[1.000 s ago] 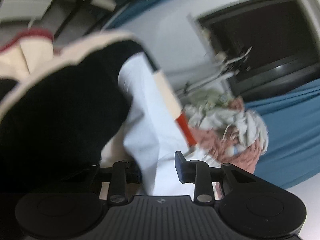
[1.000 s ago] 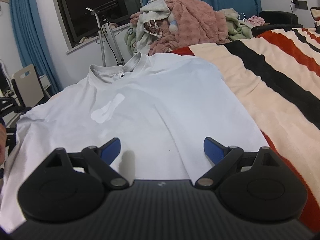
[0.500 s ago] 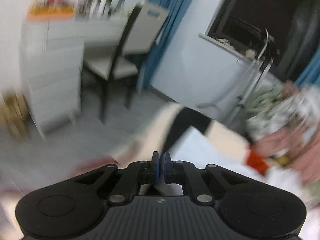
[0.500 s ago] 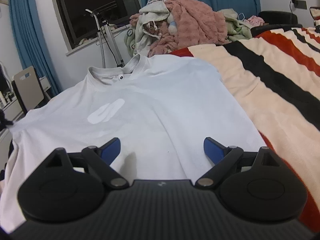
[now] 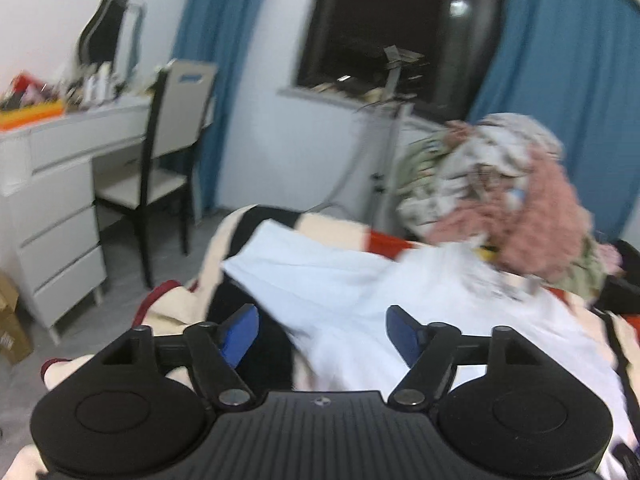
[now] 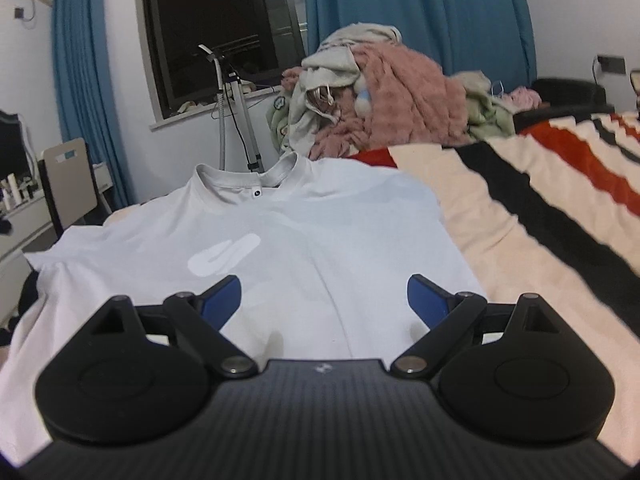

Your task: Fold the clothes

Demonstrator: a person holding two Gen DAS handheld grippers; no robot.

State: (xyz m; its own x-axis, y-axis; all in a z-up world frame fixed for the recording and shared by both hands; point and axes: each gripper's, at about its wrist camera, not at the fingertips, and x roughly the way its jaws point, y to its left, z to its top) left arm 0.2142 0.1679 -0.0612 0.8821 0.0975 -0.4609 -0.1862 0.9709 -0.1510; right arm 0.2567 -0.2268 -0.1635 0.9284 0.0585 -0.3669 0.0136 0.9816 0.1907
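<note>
A white T-shirt [image 6: 312, 232] with a pale logo lies spread flat on the striped blanket [image 6: 540, 216], collar away from me. My right gripper [image 6: 323, 300] is open and empty, low over the shirt's lower part. In the left wrist view the shirt [image 5: 360, 292] shows with its left sleeve stretched out toward the bed's edge. My left gripper [image 5: 320, 334] is open and empty above the shirt's left side.
A heap of pink, grey and green clothes [image 6: 384, 92] sits at the bed's far end. A metal stand [image 6: 236, 108] is by the dark window. A chair [image 5: 168, 152] and white drawers [image 5: 52, 208] stand left of the bed, with floor between.
My left gripper was shut half a second ago and has opened; it swung over the shirt's left side. The left sleeve now lies spread out. My right gripper stayed open and lowered slightly.
</note>
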